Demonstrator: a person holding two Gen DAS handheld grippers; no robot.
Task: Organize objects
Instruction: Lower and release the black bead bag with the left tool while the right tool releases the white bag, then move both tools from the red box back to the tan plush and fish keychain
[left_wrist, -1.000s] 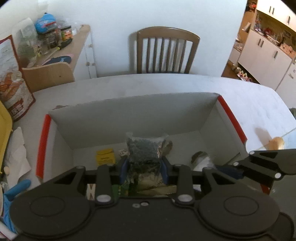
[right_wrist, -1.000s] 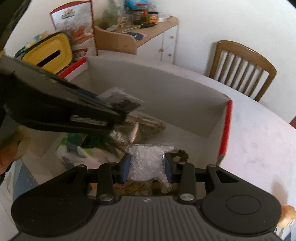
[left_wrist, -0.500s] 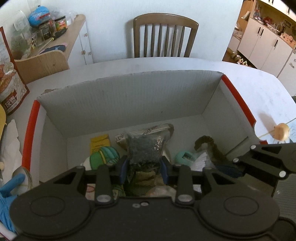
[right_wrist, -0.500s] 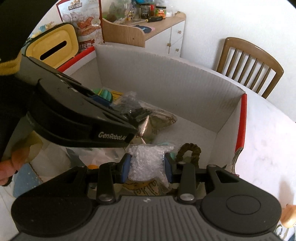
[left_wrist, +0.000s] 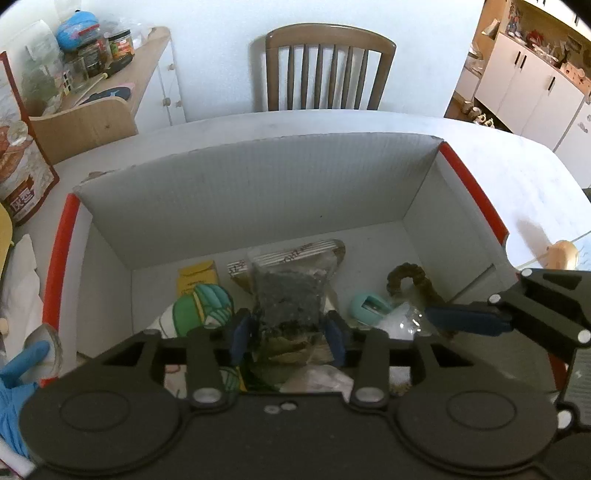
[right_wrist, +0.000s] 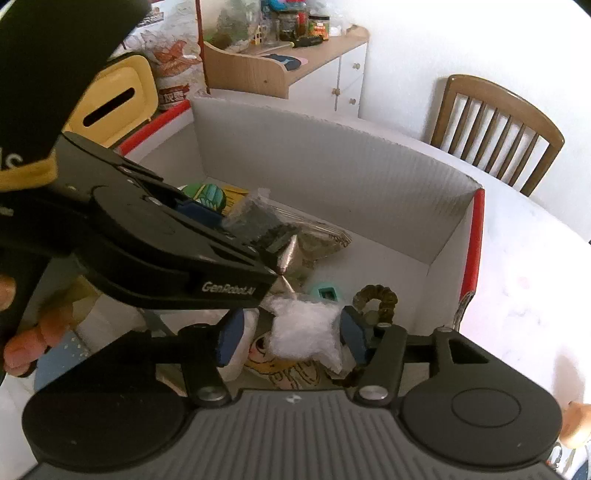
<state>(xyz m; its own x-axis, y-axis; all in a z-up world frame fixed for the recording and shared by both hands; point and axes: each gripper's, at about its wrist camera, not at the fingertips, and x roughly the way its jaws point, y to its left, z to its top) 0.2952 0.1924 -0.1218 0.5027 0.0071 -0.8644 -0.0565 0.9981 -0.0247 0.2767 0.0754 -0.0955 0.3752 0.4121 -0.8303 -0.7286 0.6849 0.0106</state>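
Dark-grain bag (left_wrist: 290, 295): clear plastic pouch of dark granules, upright between the blue pads (left_wrist: 242, 334) of the left tool (left_wrist: 288, 334), which is clenched on its lower part. Held over the inside of the white cardboard box (left_wrist: 258, 192), above the clutter on the box floor. In the right wrist view the same bag (right_wrist: 255, 221) juts from the left tool's tip (right_wrist: 236, 236).

White-bead bag (right_wrist: 304, 334): clear pouch of white pellets sitting between the pads of the right tool (right_wrist: 291, 336). Pads spread wider than on the left; gaps visible on both sides of the pouch, so the right tool looks released, though whether the bag rests on items below cannot be told.

Box contents, from the left wrist view: yellow packet (left_wrist: 195, 275) at the back, green-and-white striped pouch (left_wrist: 203, 308) in front of it, striped flat packet (left_wrist: 291, 254) behind the dark bag, teal sharpener-like item (left_wrist: 369, 306) to the right, olive braided loop (left_wrist: 410, 280) further right. Red trim (left_wrist: 476, 199) on the box's side edges.

Box sits on a white desk (left_wrist: 517, 177). Wooden chair (left_wrist: 328, 70) behind the desk; a sideboard (left_wrist: 122, 96) with jars to the left.
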